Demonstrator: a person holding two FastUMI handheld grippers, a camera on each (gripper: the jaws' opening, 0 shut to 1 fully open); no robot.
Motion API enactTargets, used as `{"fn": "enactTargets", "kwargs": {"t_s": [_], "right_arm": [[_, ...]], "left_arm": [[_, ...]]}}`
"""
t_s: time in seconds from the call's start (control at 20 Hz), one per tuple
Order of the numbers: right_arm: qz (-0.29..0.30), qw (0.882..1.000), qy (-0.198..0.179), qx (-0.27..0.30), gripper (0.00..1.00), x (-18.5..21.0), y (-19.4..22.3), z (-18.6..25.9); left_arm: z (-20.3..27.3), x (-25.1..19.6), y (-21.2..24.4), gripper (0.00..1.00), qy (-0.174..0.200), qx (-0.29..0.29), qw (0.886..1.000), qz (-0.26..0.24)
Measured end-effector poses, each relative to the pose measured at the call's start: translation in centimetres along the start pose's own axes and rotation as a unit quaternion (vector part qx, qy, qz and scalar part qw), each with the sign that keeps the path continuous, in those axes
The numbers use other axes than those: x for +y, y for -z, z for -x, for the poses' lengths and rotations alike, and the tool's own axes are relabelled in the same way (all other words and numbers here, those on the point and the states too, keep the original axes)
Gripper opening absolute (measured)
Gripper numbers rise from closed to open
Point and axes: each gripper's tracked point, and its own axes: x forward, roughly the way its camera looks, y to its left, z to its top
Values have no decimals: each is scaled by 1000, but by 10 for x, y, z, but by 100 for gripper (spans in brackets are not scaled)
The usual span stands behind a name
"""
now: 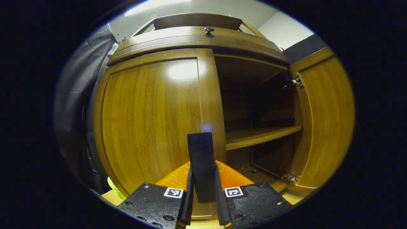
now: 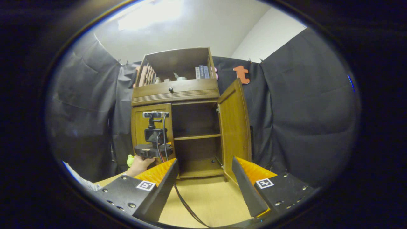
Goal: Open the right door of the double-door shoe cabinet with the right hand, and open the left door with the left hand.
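1. Shoe cabinet (image 2: 178, 133) stands against the black cloth wall, at about 12 o'clock from the right gripper (image 2: 203, 186), well apart from it; that gripper's fingers are spread wide with nothing between them, above the light wooden floor (image 2: 210, 197).
2. Left gripper (image 1: 203, 178) has its fingers drawn together, clamping a dark flat handle (image 1: 201, 159) that stands upright between them, right at the inner edge of the left door (image 1: 152, 124).
3. In the left gripper view the left door looks flush with the cabinet front, or very nearly so; I cannot tell whether it has cracked open.
4. At 2 o'clock the right door (image 1: 324, 121) is swung fully out on its hinges (image 1: 297, 81), baring a shelf (image 1: 260, 135) inside.
5. In the right gripper view a hand (image 2: 140, 165) holds the left gripper at 10 o'clock, before the left door.
6. Above the doors sits a drawer with a small round knob (image 1: 209, 30), and books (image 2: 202, 72) stand on the top shelf.
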Motion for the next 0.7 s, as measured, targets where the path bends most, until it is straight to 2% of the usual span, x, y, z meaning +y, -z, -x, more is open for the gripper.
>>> {"fn": "enactTargets", "kwargs": {"t_s": [0.2, 0.35, 0.4, 0.45, 0.7], "right_arm": [[16, 1000, -14, 3, 99, 13, 0, 20], [24, 999, -23, -6, 99, 24, -9, 30], [23, 999, -20, -12, 94, 23, -14, 34], [22, 999, -20, -15, 99, 24, -18, 37], [18, 999, -18, -22, 99, 25, -29, 49]], "left_arm": [[1, 1, -3, 34, 11, 19, 1000, -20], [7, -2, -9, 31, 31, 32, 999, 3], [10, -3, -12, 32, 36, 34, 999, 6], [12, -3, -17, 33, 41, 36, 998, 5], [28, -3, -17, 34, 59, 41, 997, 0]]}}
